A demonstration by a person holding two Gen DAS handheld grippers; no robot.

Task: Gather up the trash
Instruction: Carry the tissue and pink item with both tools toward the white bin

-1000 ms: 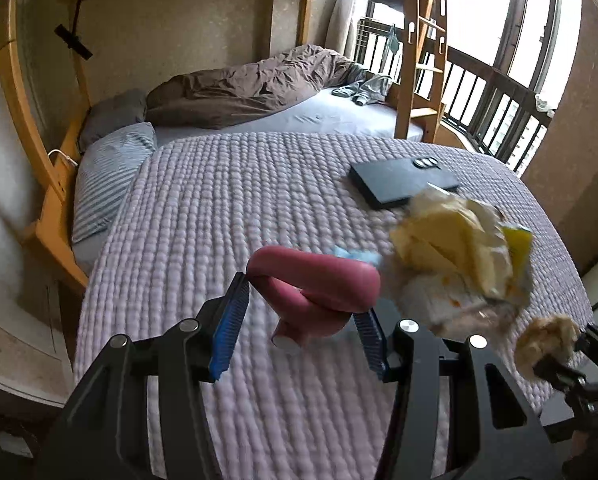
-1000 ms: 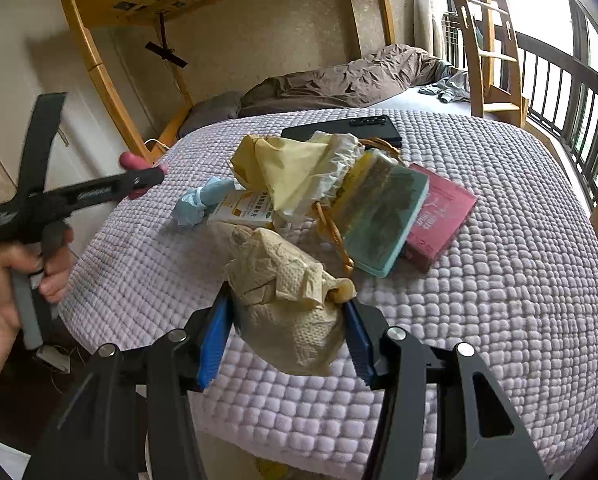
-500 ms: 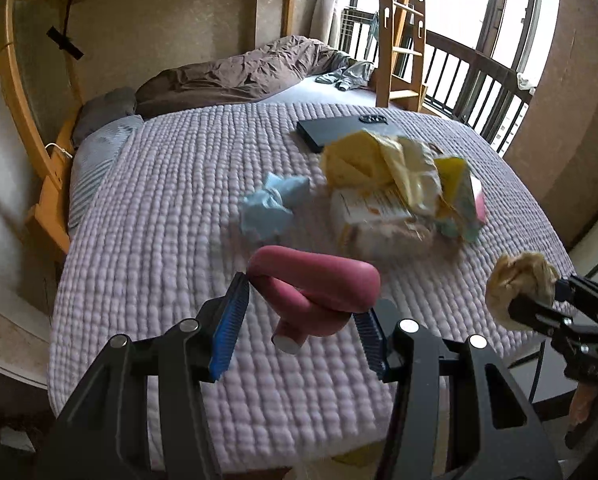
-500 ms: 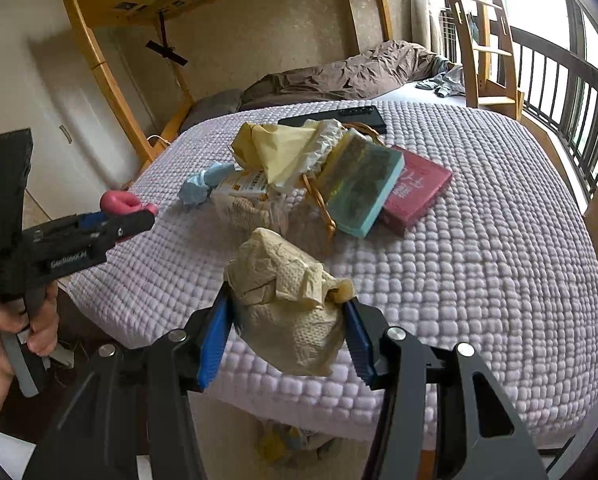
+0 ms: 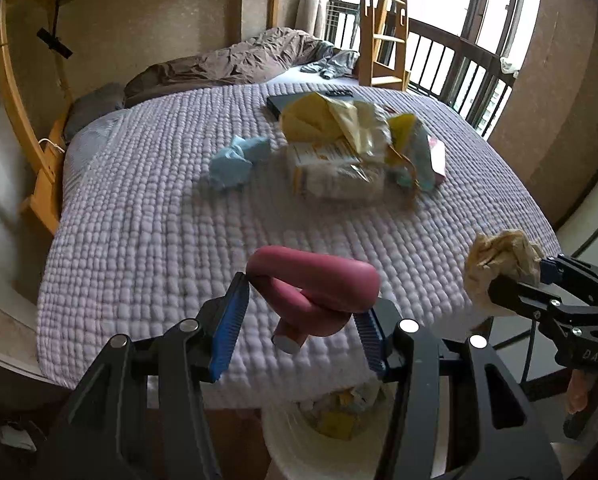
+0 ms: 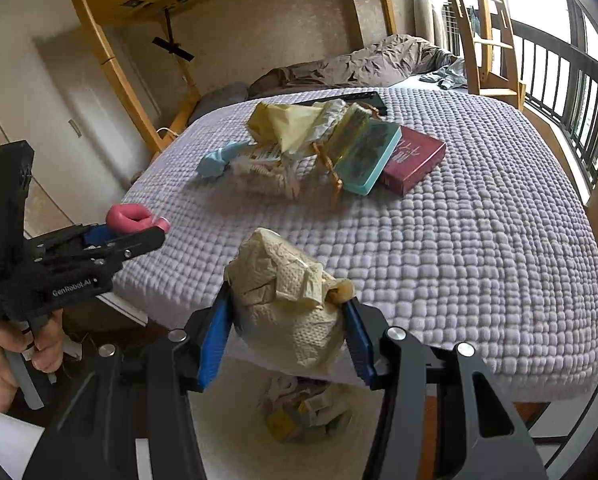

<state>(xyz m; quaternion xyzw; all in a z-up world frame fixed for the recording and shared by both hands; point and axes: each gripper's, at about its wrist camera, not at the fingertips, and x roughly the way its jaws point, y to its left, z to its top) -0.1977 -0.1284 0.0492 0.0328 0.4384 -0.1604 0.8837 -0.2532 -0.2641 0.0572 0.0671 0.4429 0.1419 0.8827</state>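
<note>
Now both loads hang off the bed's (image 5: 147, 216) foot: left tool (image 5: 303, 320) pinching a pink bent tube (image 5: 319, 284), right tool (image 6: 287, 320) clamping crumpled tissue (image 6: 287, 300). Next, release above the bin (image 5: 299, 440) below.

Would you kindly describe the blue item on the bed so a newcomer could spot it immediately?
Start at the bed with the lilac quilt, and find the trash pile near its middle. The blue wad lies on the quilt on the pile's pillow side. It is the only pale blue, crumpled piece there; the rest is yellow, beige or boxy.
</note>
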